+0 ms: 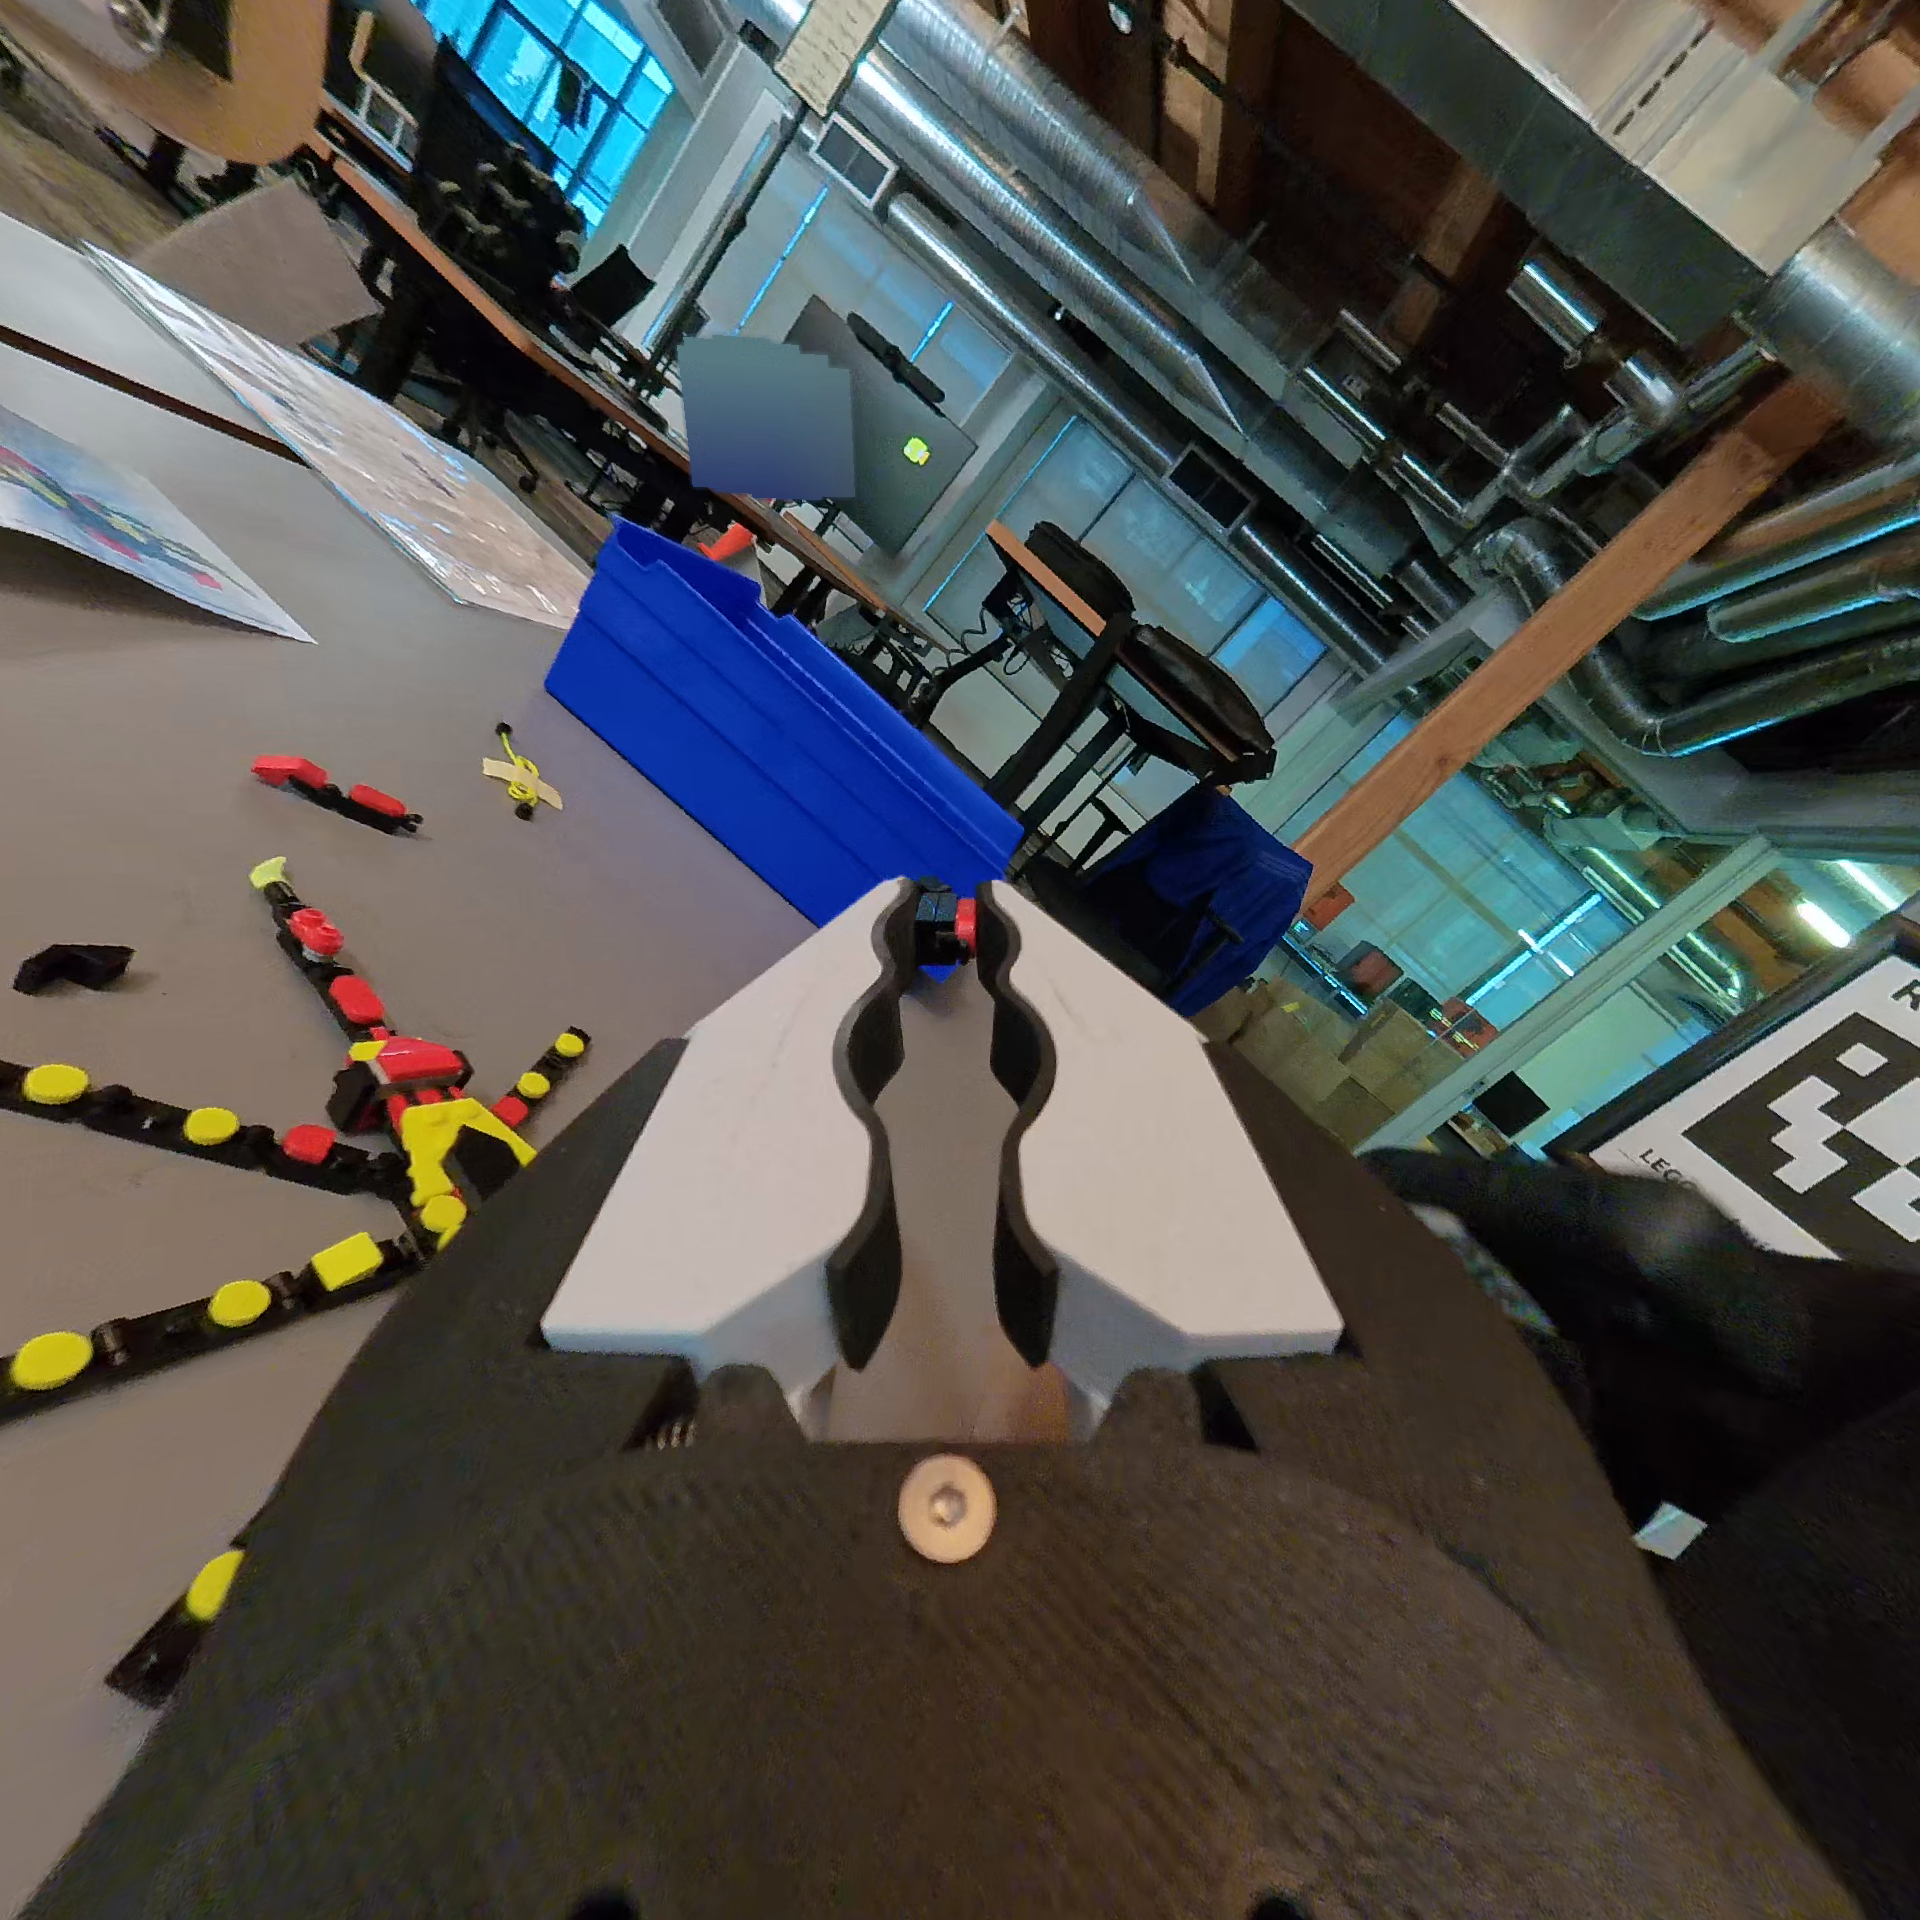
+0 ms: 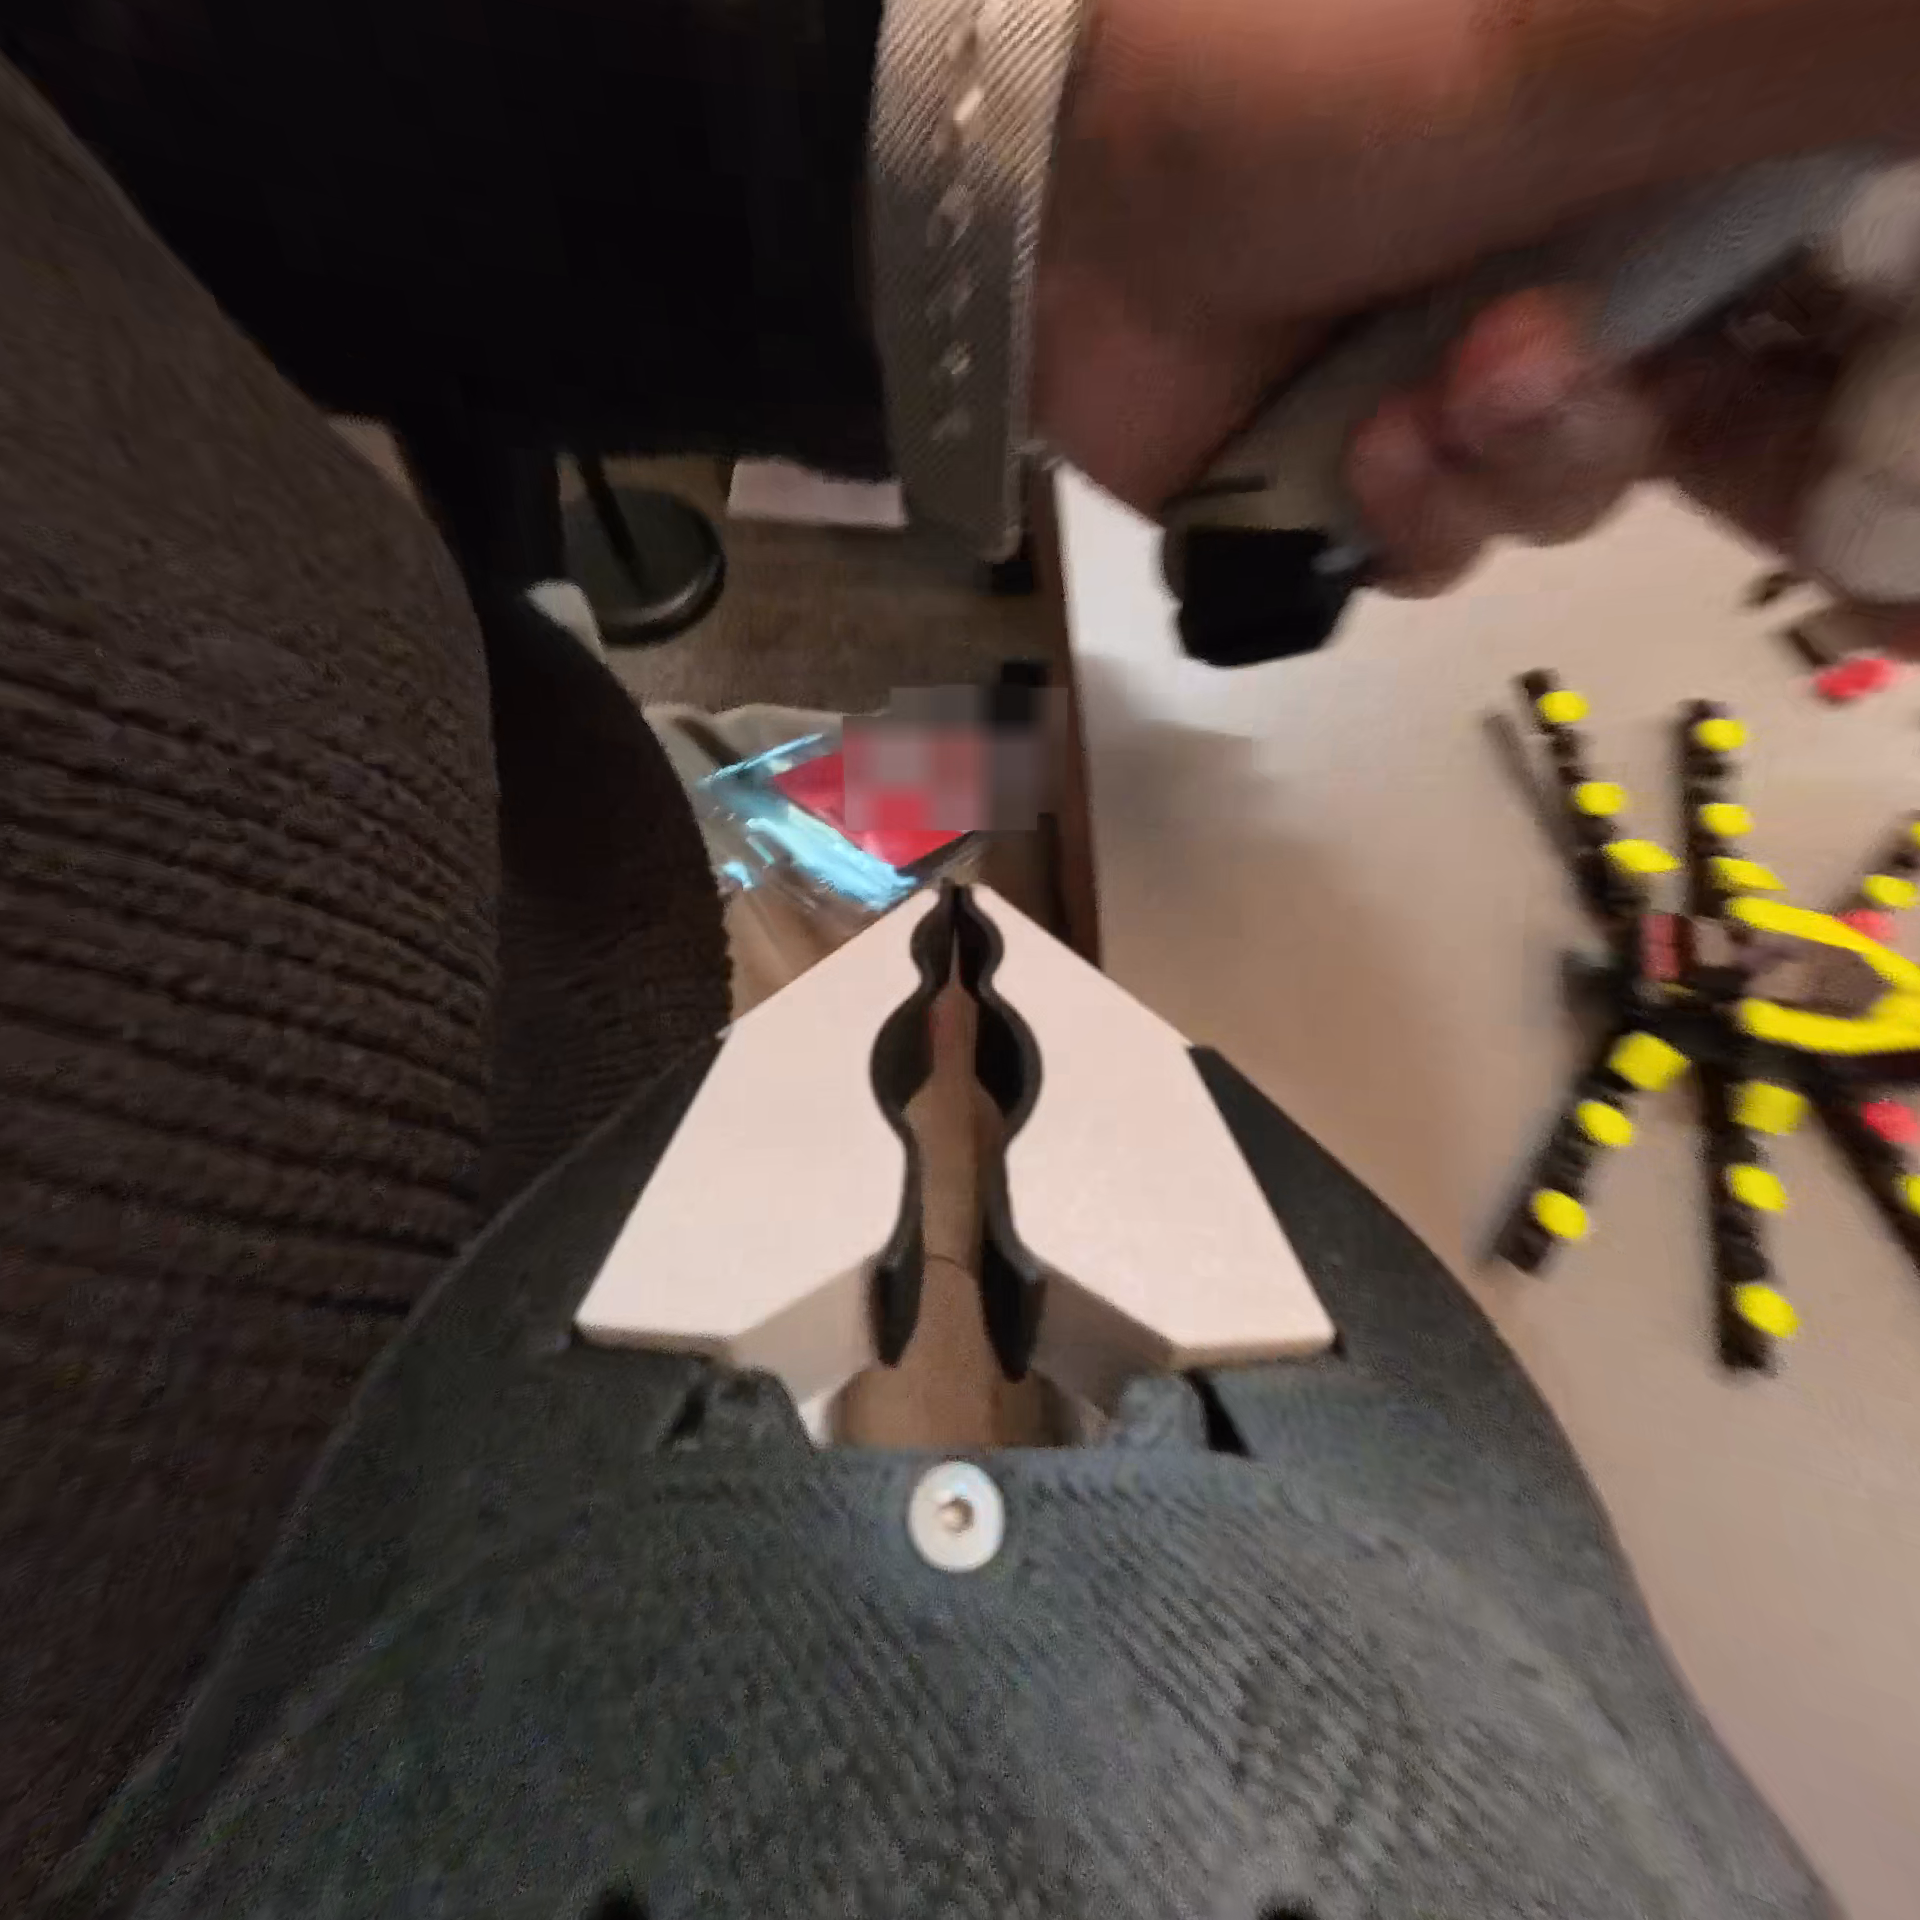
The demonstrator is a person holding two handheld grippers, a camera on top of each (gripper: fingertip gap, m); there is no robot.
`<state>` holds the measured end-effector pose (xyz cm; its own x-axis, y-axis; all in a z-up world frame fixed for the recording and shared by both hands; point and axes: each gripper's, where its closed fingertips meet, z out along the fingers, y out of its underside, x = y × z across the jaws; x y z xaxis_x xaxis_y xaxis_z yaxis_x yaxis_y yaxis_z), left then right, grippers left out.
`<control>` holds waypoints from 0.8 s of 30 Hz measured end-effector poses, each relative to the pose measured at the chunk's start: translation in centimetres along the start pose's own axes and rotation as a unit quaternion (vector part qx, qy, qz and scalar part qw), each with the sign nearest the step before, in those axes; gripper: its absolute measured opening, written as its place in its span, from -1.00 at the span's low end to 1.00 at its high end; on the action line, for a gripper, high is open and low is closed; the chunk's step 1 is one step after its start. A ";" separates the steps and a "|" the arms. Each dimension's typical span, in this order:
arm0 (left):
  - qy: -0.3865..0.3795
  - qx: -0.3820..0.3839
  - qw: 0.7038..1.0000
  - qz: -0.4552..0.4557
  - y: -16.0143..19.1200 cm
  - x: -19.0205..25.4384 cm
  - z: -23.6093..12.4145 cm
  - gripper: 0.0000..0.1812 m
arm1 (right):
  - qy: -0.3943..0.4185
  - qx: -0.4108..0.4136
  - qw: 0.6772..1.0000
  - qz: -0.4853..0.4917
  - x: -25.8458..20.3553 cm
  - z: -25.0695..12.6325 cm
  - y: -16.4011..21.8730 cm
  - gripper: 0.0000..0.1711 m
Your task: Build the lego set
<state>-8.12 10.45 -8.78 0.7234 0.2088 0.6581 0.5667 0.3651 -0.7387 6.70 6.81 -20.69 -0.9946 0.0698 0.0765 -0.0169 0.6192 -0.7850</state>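
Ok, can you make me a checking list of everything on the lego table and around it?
Surface: grey table, mostly bare.
Job's things: black spider model with yellow and red studs lying flat; loose red-and-black strip; black piece; instruction sheets.
Clutter: blue bin; small yellow-and-black bit.
Grippers: left gripper pinches a small red-and-black piece; right gripper shut, empty, off the table edge.
Cables: nothing seen.
Surroundings: desks, windows, ceiling ducts.
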 end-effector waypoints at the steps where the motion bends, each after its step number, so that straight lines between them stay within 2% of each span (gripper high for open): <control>1: -0.002 0.002 1.000 0.000 -0.2 -0.1 -0.1 -0.93 | 0.007 0.012 1.000 0.011 0.6 -1.0 -0.3 -1.00; 5: -0.008 0.011 1.000 -0.006 -0.5 -0.5 -0.4 -0.93 | 0.009 -0.001 1.000 0.017 0.9 -1.9 1.2 -1.00; 10: -0.002 0.004 1.000 -0.014 0.0 -0.4 -0.1 -0.93 | -0.003 -0.127 0.992 0.012 -0.6 2.2 5.5 -0.90; 13: -0.002 0.000 1.000 -0.010 0.1 -0.3 0.0 -0.93 | 0.001 -0.185 0.982 -0.035 -0.7 3.5 7.8 -0.82; 20: 0.005 0.007 0.999 -0.034 -0.1 -0.6 -0.3 -0.93 | -0.042 -0.176 0.983 0.028 -1.5 4.9 8.0 -0.89; 24: 0.007 0.004 0.999 -0.035 0.0 -0.5 -0.2 -0.93 | -0.034 -0.191 0.981 0.016 -1.6 4.9 8.1 -0.93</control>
<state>-8.34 10.15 -9.15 0.6881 0.1701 0.7054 0.6126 0.3849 -0.6904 7.66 7.86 -30.17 -0.9988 0.0493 0.0044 0.0406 0.8663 -0.4979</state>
